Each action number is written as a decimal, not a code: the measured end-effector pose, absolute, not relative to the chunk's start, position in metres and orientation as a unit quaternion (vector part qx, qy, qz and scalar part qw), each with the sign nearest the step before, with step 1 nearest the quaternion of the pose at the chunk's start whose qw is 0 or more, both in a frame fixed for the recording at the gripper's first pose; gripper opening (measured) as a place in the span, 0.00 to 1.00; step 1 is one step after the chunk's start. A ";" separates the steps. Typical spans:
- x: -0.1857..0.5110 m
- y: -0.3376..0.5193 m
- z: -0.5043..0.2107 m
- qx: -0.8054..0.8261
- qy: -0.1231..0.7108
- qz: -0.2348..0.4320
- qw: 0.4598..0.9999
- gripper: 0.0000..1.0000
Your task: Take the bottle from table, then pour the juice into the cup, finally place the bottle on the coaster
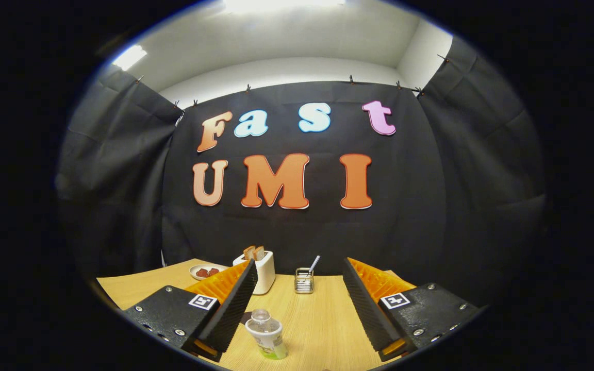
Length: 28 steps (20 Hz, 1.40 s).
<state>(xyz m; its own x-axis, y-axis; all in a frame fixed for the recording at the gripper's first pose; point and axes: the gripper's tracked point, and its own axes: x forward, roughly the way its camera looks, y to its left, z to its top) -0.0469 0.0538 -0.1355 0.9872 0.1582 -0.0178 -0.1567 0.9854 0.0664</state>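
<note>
Your gripper [297, 304] is spread wide, holding nothing. One bottle [267, 335] stands upright on the wood table [323, 330] btwn the fingers, close to the left one. Beyond: one wire holder [303, 281] w/ a utensil, one toaster [262, 270] w/ two slices, one plate [205, 271] of red pieces.

Pale wood-grain table [323, 319], clear bottle [266, 332] with white and green label, white toaster [265, 270] far left, white plate [199, 269] of red pieces, clear cup [303, 281], black cloth wall [302, 232]
</note>
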 end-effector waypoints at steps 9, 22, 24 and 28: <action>-0.055 0.082 -0.232 0.026 0.047 0.112 0.992 0.99; -0.043 0.115 -0.303 0.027 0.084 0.141 0.986 0.99; -0.040 0.120 -0.314 0.021 0.097 0.144 0.985 0.99; -0.034 0.128 -0.333 0.029 0.115 0.150 0.982 0.99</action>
